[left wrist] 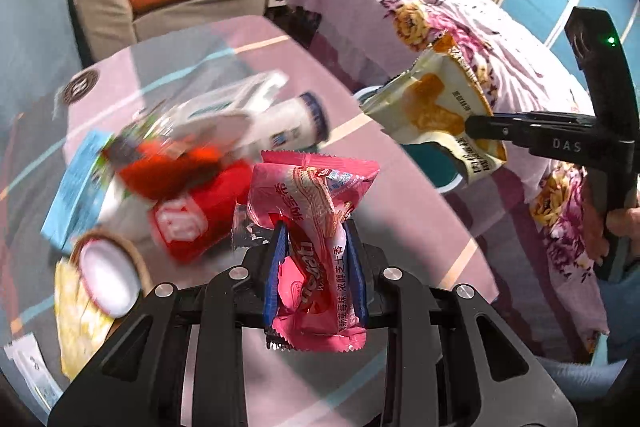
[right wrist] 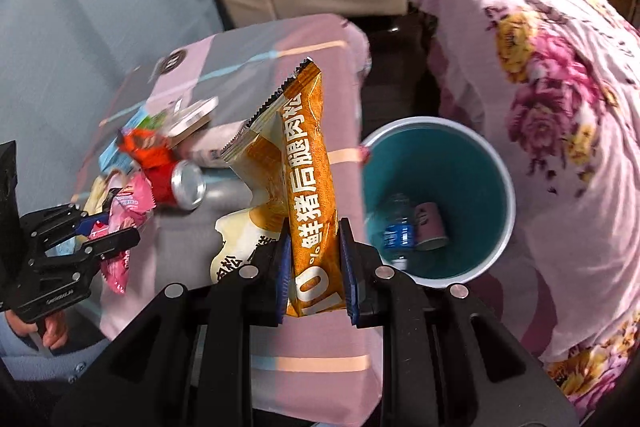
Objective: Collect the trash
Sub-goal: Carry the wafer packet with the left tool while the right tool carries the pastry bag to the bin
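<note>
Both grippers have something clamped right now. The left gripper [left wrist: 316, 239] is clenched on a pink snack wrapper [left wrist: 312, 195], blue pads pressing it from both sides, with the packet sticking up past the fingertips and its crimped end hanging back toward the camera. The right gripper [right wrist: 314, 243] is squeezing an orange and cream snack bag [right wrist: 306, 163] the same way, the bag standing tall above the jaws with its torn zigzag top edge open.

Ahead and to the left of the left gripper there's a blurry pile of trash on the pink table cloth [left wrist: 400, 187]: a red can [left wrist: 192, 219], a white bottle with a blue cap [left wrist: 288, 123], a light blue packet [left wrist: 76, 183] and a yellowish wrapper [left wrist: 80, 323]. From the right wrist view the red can lies on its side, silver end facing the camera.

Just right of the right gripper, lower than the table edge, sits the teal bin [right wrist: 496, 163] with a white rim. Inside it are a small water bottle [right wrist: 398, 231] and a pink cup [right wrist: 430, 227]. A floral bedspread [right wrist: 560, 107] is beyond the bin.
</note>
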`<act>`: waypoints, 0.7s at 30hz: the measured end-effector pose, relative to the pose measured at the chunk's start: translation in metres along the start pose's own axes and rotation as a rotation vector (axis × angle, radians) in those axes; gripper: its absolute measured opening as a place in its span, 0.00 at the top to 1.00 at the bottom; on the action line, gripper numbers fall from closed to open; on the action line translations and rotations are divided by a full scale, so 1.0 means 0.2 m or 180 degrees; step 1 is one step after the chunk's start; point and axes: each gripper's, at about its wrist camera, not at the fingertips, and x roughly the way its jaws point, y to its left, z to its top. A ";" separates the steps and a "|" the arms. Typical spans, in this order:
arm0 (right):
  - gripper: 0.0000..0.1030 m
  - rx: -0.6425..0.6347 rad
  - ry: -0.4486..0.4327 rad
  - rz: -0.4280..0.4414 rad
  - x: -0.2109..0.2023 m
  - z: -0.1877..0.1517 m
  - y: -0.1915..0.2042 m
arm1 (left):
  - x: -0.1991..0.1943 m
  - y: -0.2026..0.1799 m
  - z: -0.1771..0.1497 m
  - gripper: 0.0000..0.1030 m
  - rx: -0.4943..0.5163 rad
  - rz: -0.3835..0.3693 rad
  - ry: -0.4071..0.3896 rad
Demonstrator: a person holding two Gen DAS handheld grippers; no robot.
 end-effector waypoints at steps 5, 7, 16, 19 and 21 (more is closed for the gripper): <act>0.80 0.0169 -0.0095 -0.0167 -0.02 0.00 -0.16 | 0.10 -0.16 0.13 0.72 0.0175 -0.0050 0.0030; 0.80 0.0225 -0.0125 -0.0225 -0.03 0.00 -0.21 | 0.15 -0.22 0.19 0.72 0.0231 -0.0088 0.0054; 0.80 0.0445 -0.0133 -0.0381 0.00 -0.01 -0.46 | 0.40 -0.43 0.35 0.72 0.0400 -0.0140 0.0215; 0.80 0.0472 -0.0100 -0.0420 0.03 -0.01 -0.52 | 0.46 -0.47 0.39 0.72 0.0425 -0.0147 0.0260; 0.80 0.0521 -0.0086 -0.0430 0.05 -0.01 -0.56 | 0.51 -0.49 0.43 0.72 0.0443 -0.0148 0.0294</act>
